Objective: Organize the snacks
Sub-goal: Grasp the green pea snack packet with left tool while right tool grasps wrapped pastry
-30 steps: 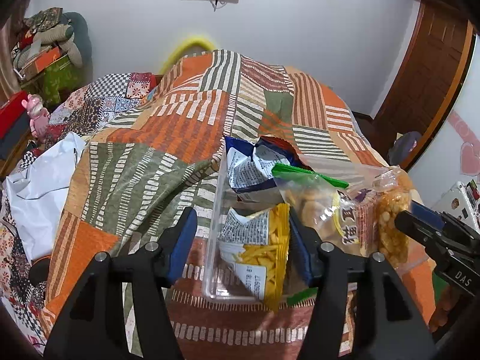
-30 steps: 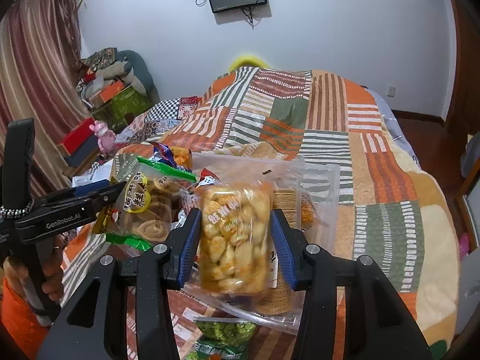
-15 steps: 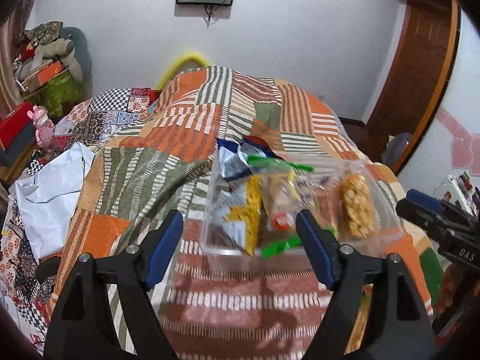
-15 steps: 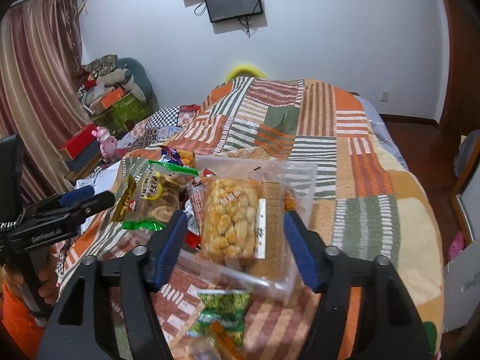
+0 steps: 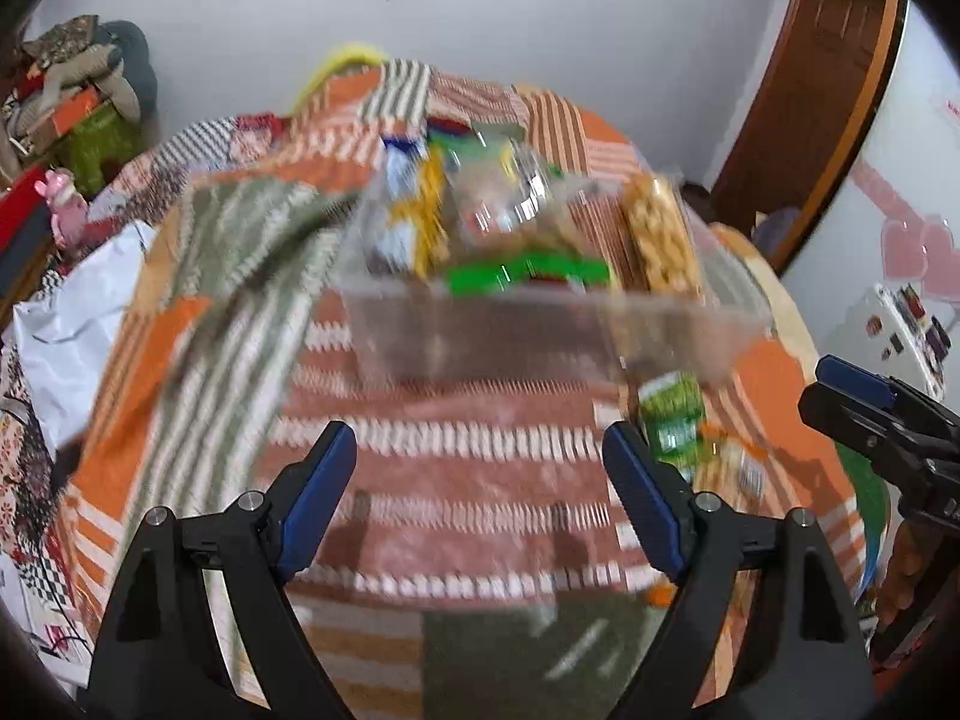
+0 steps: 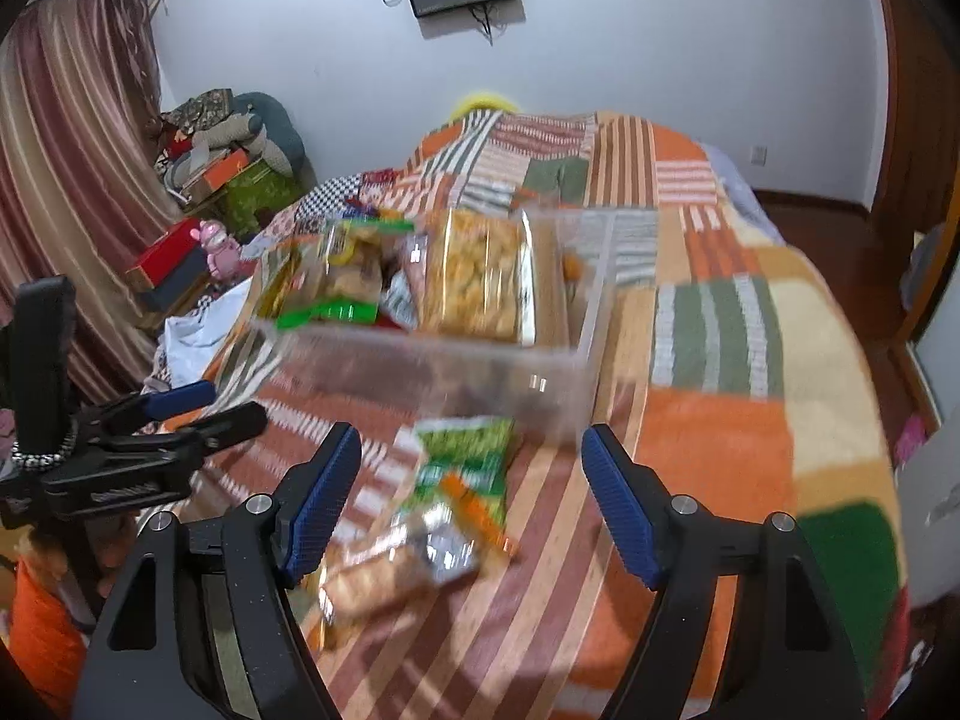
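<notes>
Both claws are backing off empty: the left gripper (image 5: 477, 504) and right gripper (image 6: 471, 501) have just been spreading their jaws, nothing between them, having let go of the packets they pinched a second ago. Just ahead, loose snacks (image 6: 462, 474) lie on the quilt (image 6: 720, 456); beyond, the clear bin (image 6: 432, 372) holds the released packets, so those look sorted.
</notes>
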